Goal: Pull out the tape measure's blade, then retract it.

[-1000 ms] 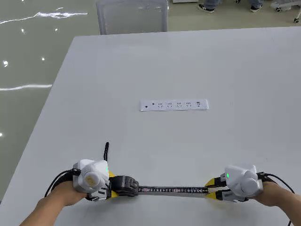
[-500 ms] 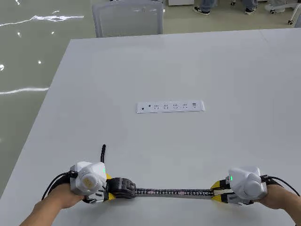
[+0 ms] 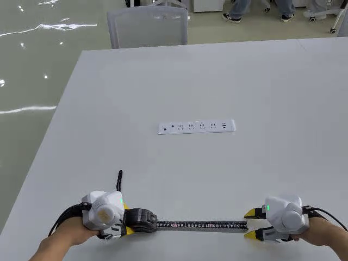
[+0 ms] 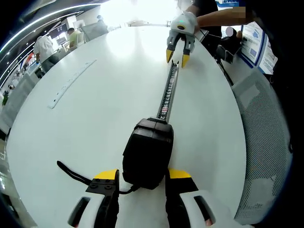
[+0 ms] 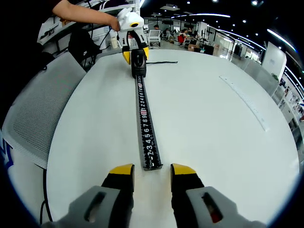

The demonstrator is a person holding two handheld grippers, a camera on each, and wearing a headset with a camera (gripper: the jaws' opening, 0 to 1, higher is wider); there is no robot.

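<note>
- Head view: at the lower left, the left tool [image 3: 128, 219] pinches the black case [image 3: 142, 218] of the tape measure, which rests on the white worktop [image 3: 217, 76] near the bottom edge of the frame.
- The blade [image 3: 201, 224] runs rightward from the case and lies flat. Its end reaches the right tool [image 3: 250, 224] at the lower right.
- The blade is longer than a second ago but no longer than half a second ago.
- The right tool's jaws now stand wider apart than half a second ago.
- Right gripper view: the blade's tip lies just ahead of the gap between the spread yellow jaws and touches neither, so the end appears released.
- Judged from this, the pull-out looks finished and retraction is the step in hand. The blade is not yet wound back.
</note>
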